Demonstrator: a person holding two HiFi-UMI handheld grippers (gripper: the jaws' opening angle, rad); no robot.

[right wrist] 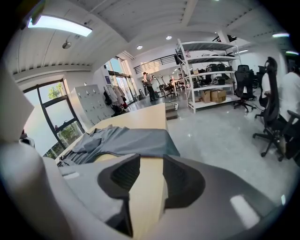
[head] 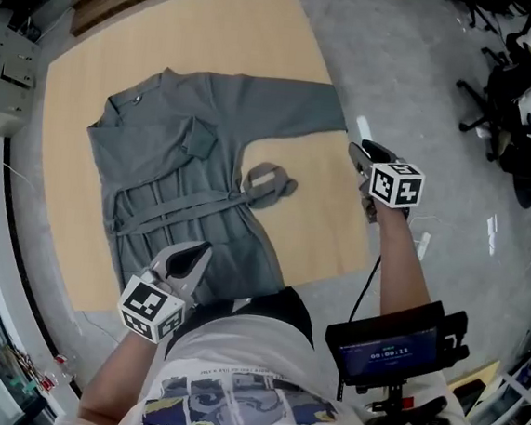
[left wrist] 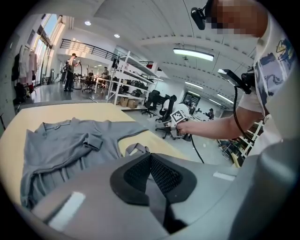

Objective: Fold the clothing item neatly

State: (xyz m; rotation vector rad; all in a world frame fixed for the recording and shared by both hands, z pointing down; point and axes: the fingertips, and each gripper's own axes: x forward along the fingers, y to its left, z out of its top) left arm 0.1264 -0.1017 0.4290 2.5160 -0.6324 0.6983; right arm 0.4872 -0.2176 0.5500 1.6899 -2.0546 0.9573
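Judging fold barely begun | grey robe (head: pixel 186 162) spread on board (head: pixel 323 245) | left gripper (head: pixel 198 252) clenched, empty, at board's near edge | right gripper (head: pixel 356 148) jaws apart, empty, just off board's right edge | next, likely: grasp outstretched sleeve (head: pixel 295 102), fold inward.

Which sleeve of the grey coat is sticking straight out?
The sleeve nearest the right hand-held gripper. It lies stretched out flat across the wooden board, while the other sleeve is folded in over the front of the coat.
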